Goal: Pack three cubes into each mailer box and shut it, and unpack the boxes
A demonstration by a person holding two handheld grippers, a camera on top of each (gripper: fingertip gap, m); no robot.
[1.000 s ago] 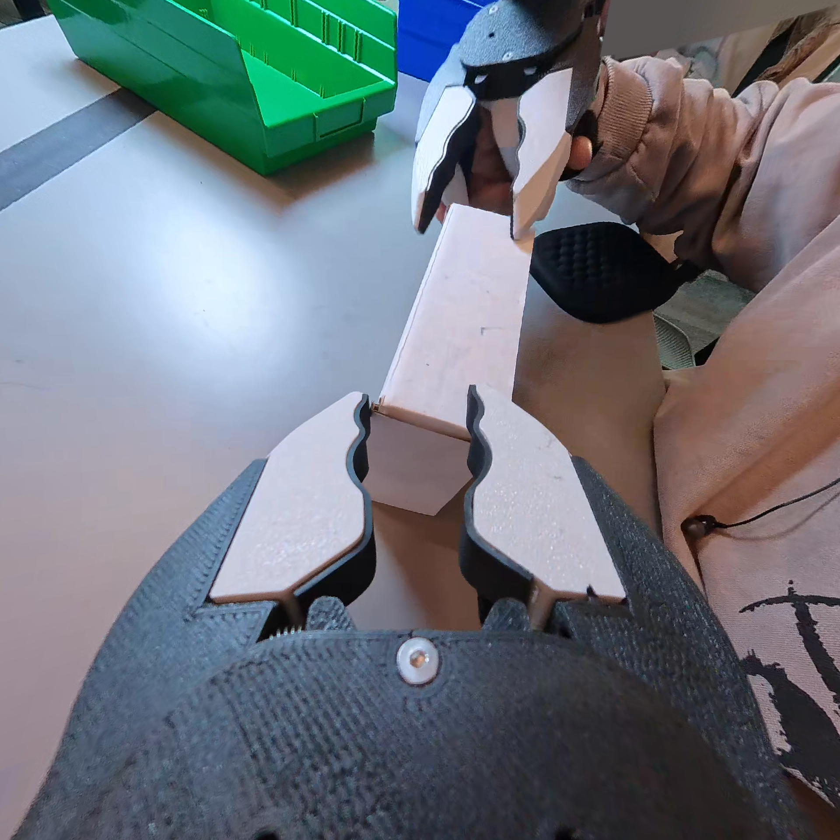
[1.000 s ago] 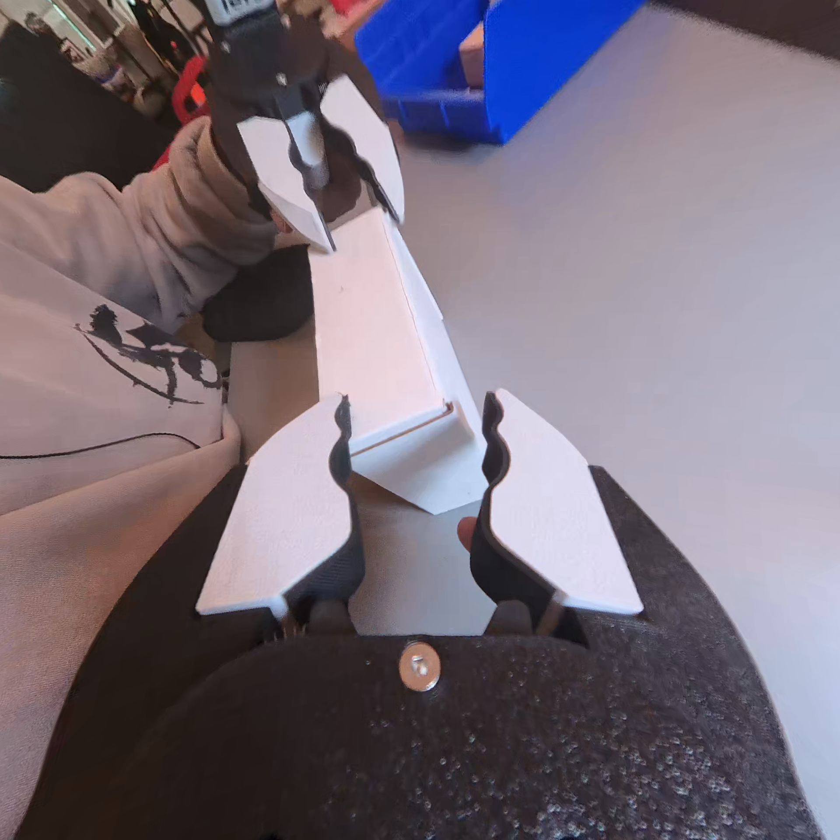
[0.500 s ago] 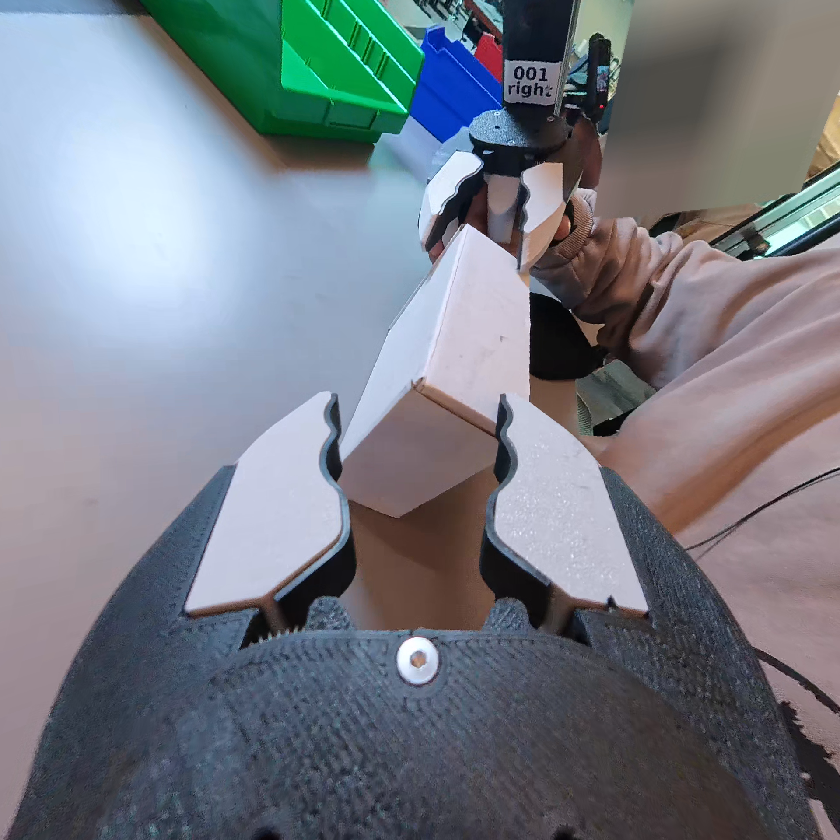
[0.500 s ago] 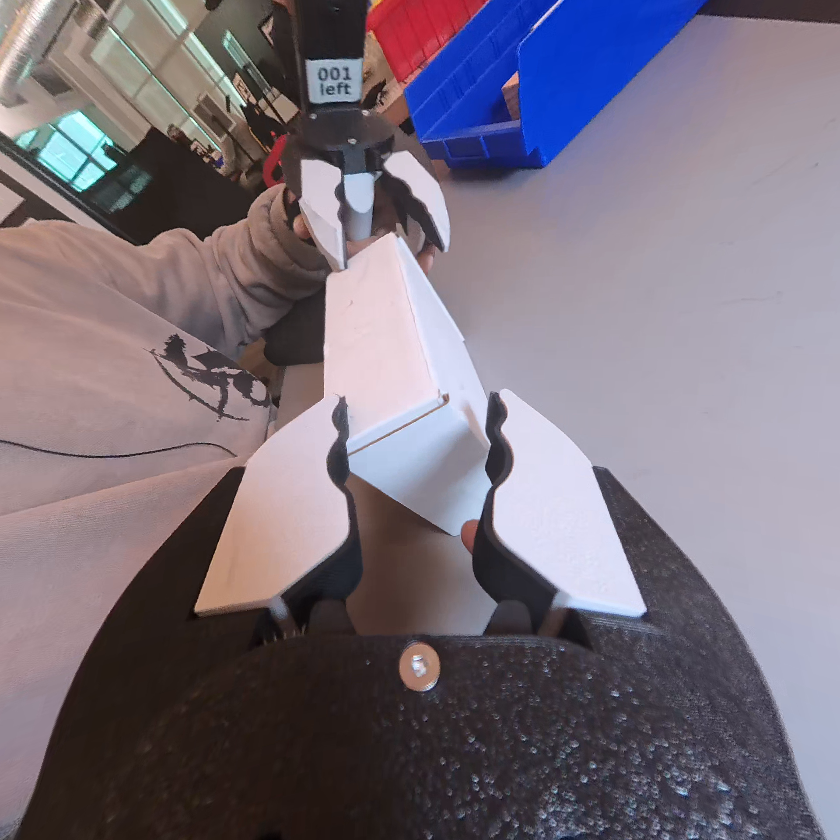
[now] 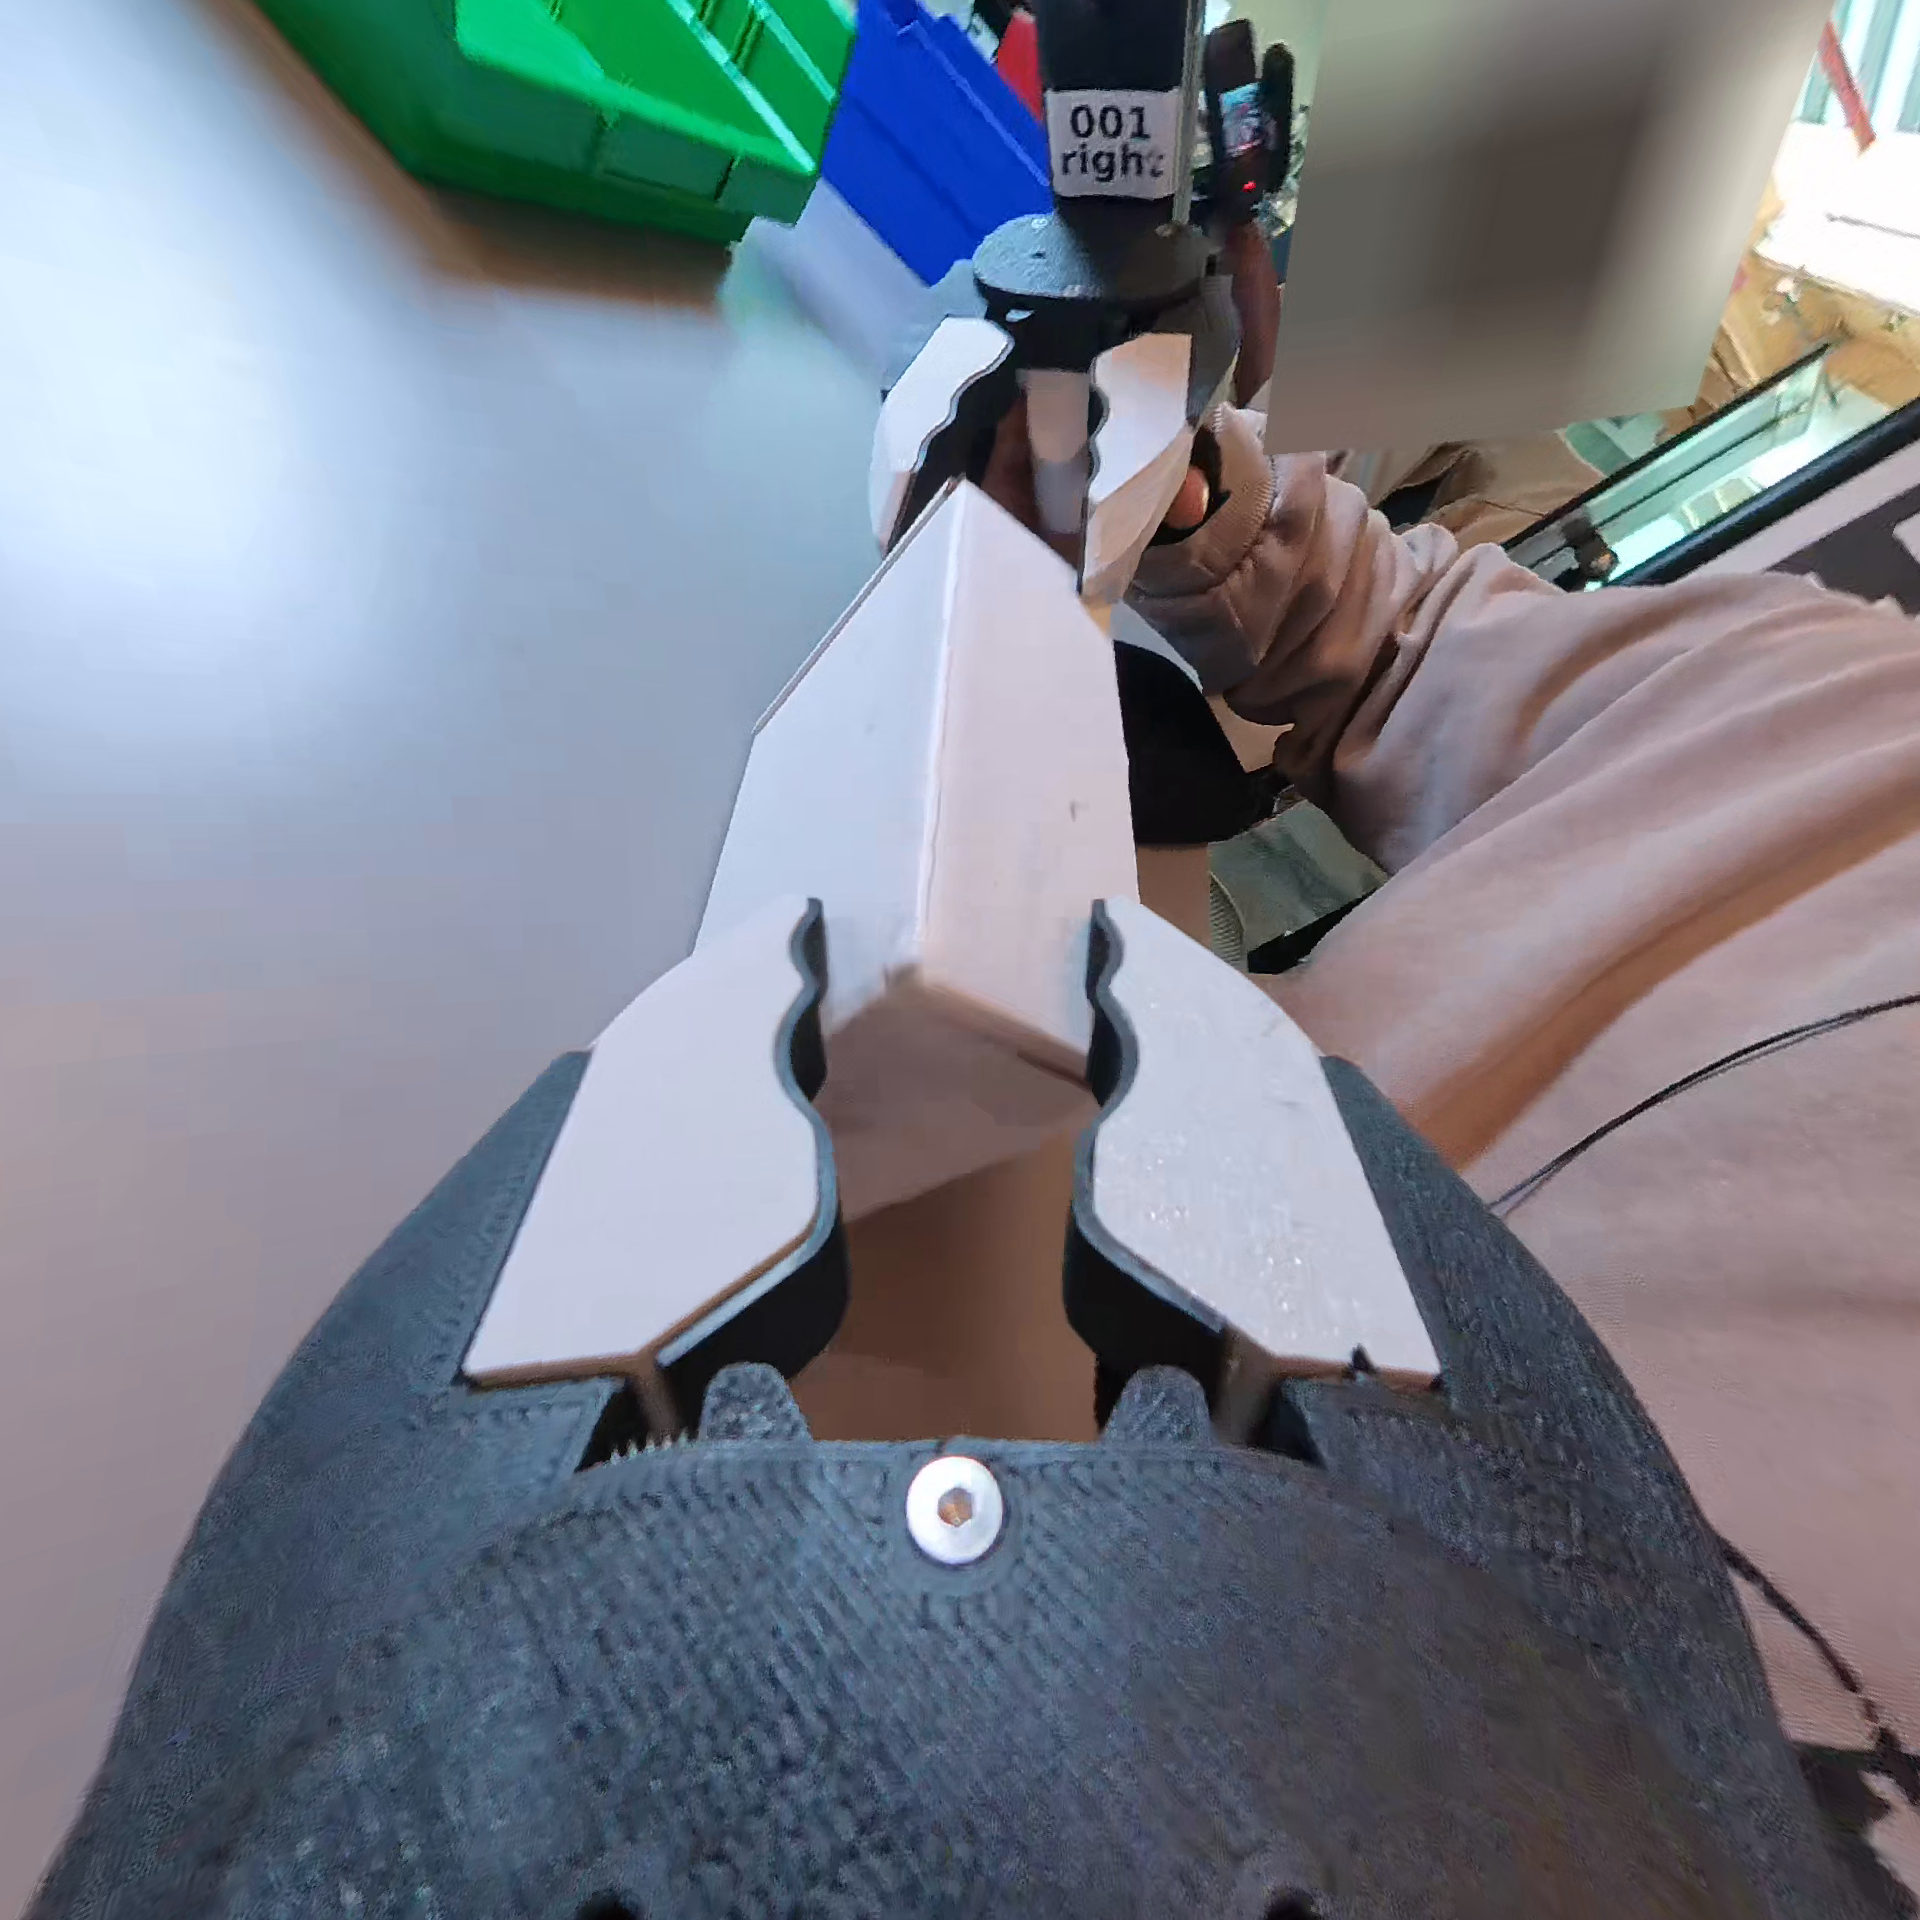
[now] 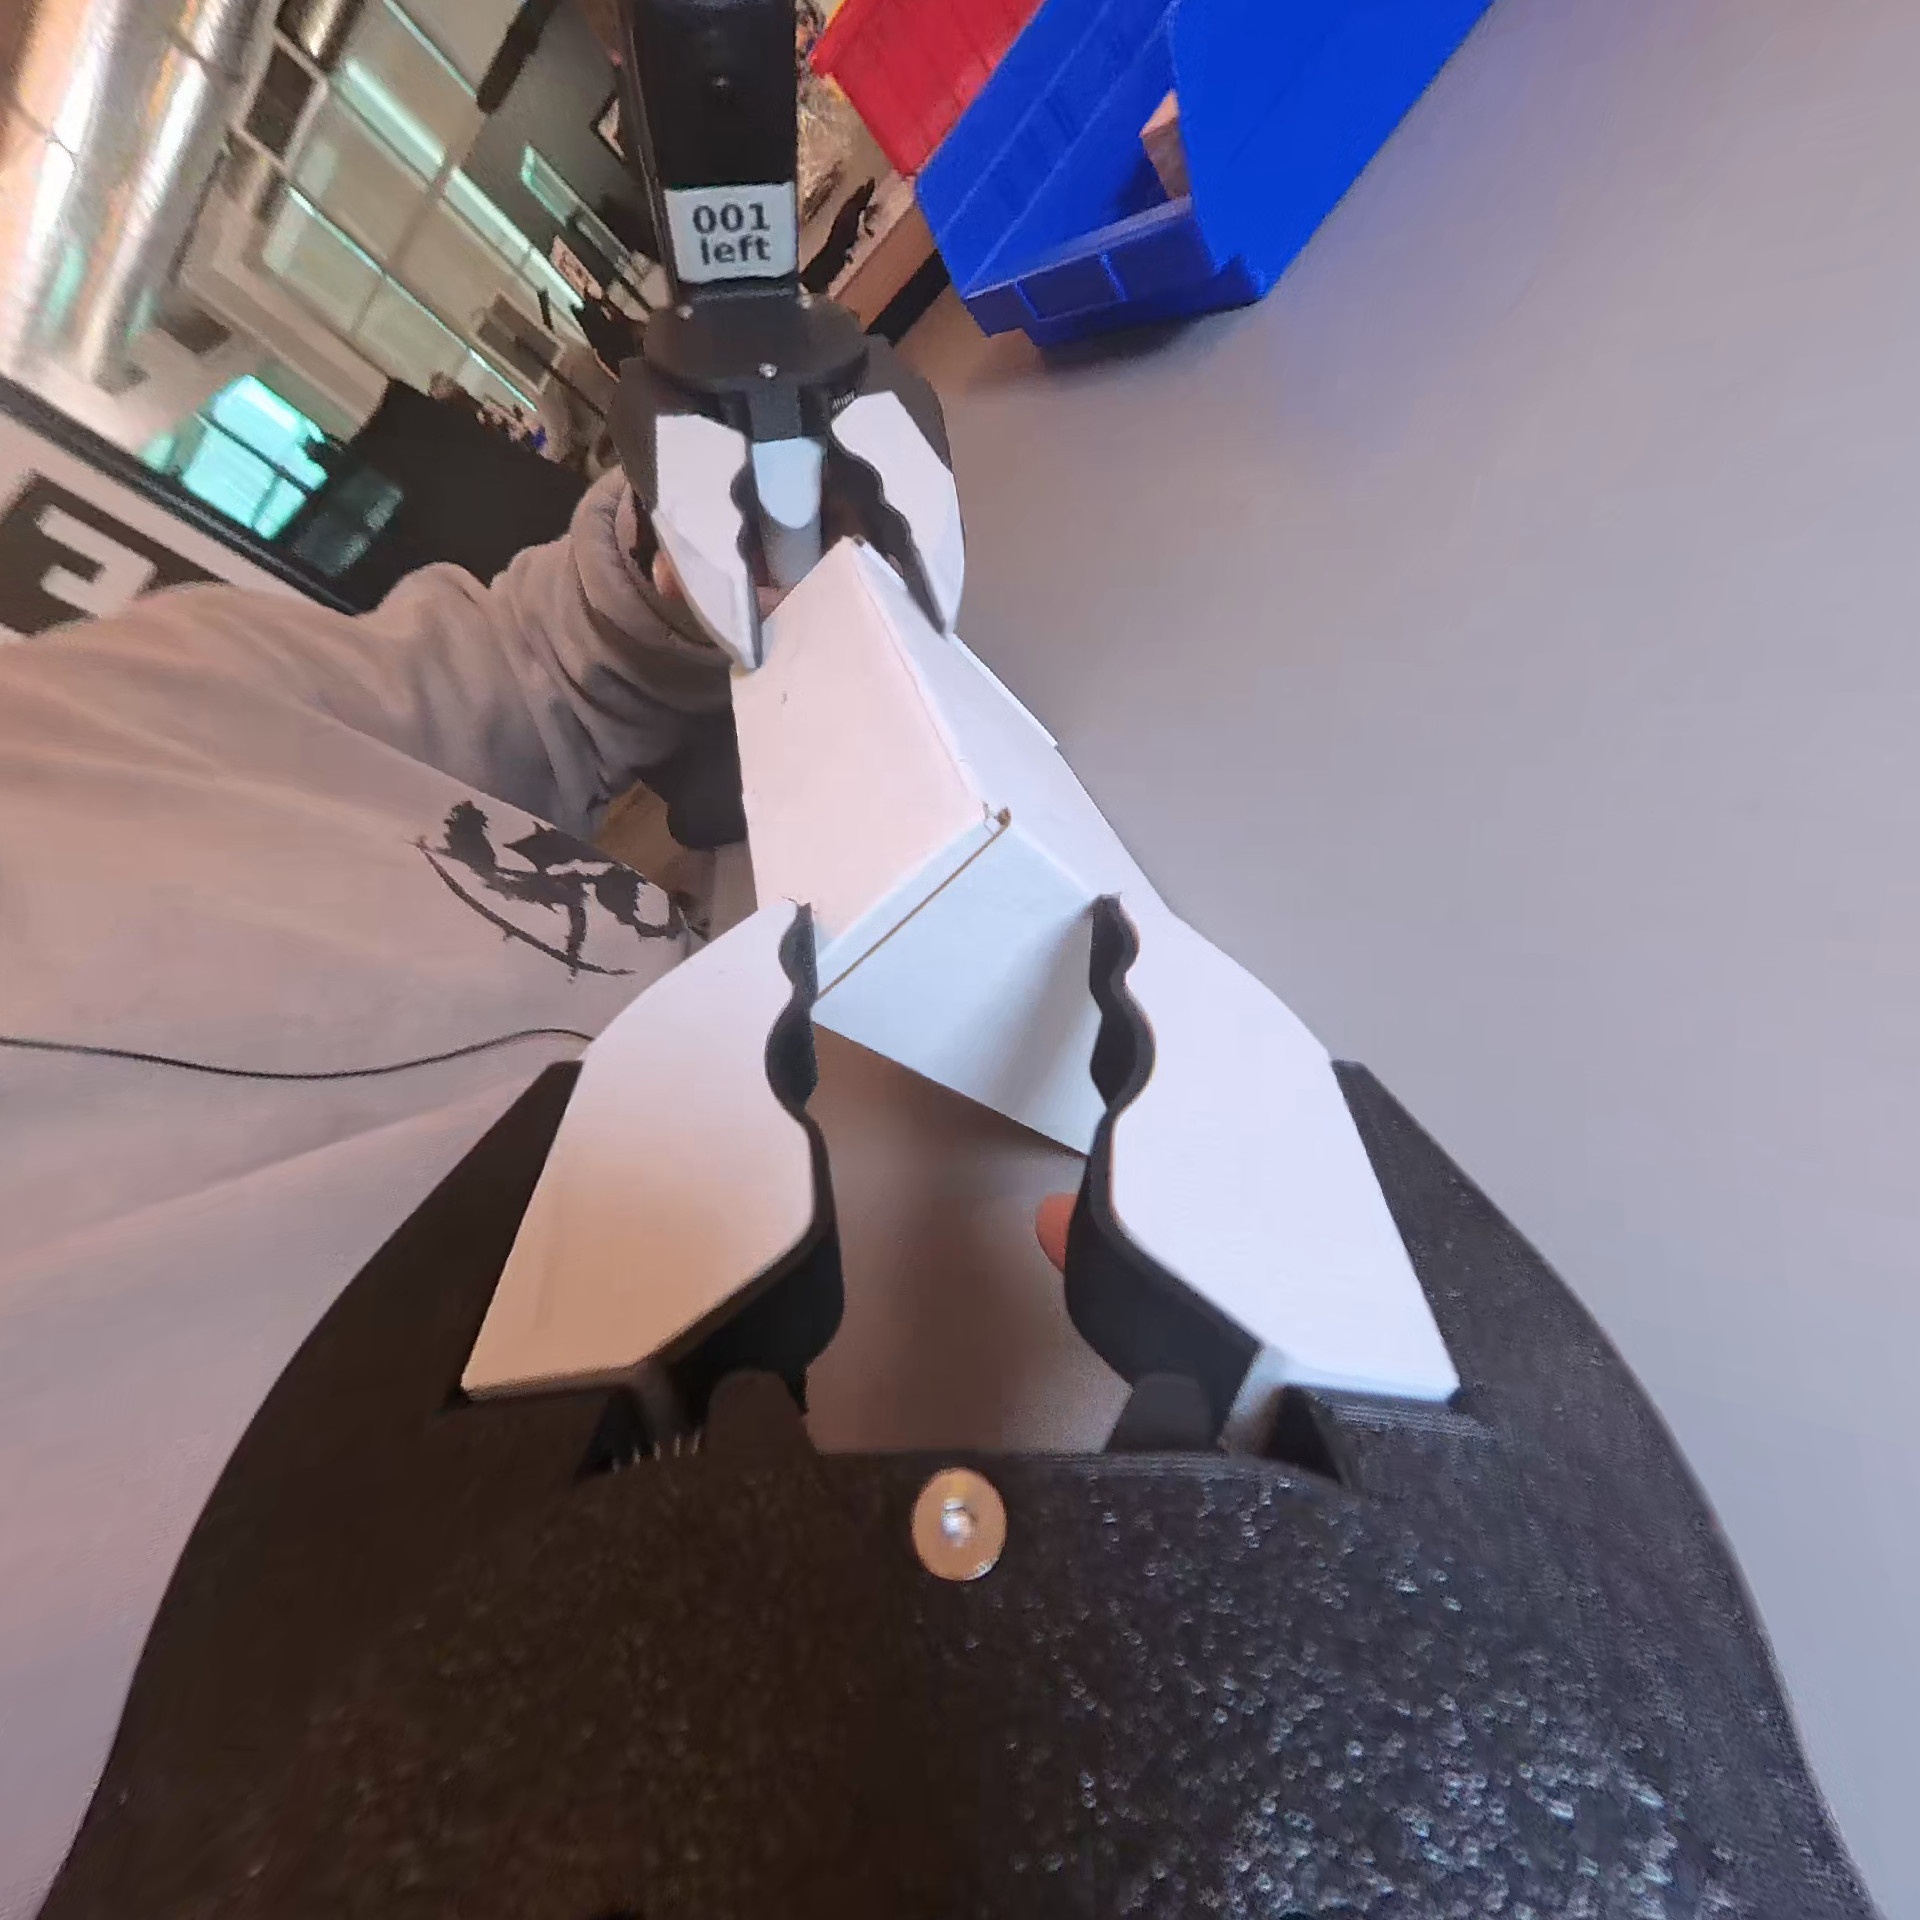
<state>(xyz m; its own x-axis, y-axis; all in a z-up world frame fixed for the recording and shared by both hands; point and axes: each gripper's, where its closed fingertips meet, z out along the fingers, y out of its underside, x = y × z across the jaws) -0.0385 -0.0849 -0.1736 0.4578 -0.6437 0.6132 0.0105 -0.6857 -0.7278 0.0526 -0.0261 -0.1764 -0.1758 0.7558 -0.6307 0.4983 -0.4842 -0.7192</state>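
Observation:
A long closed white mailer box [image 5: 997,748] is held in the air between both grippers, one at each end, turned so one long edge faces up. My left gripper [image 5: 956,914] is shut on its near end. My right gripper [image 6: 956,909] is shut on the opposite end of the same box [image 6: 852,748]. Each gripper shows at the far end of the box in the other's view: the right gripper [image 5: 997,499] in the left wrist view and the left gripper [image 6: 831,582] in the right wrist view. The box's contents are hidden. A wooden cube [image 6: 1164,145] sits in the blue bin [image 6: 1195,177].
A green bin [image 5: 623,104] and the blue bin [image 5: 925,177] stand at the far side of the grey table [image 5: 312,623]. A red bin [image 6: 914,62] is behind the blue one. The person's sweatshirt [image 5: 1558,831] is close beside the box. Spacing between my two grippers at the tips: around 12 cm.
The box has risen off the table in both grippers and rolled about its long axis. Both views now tilt up towards the room.

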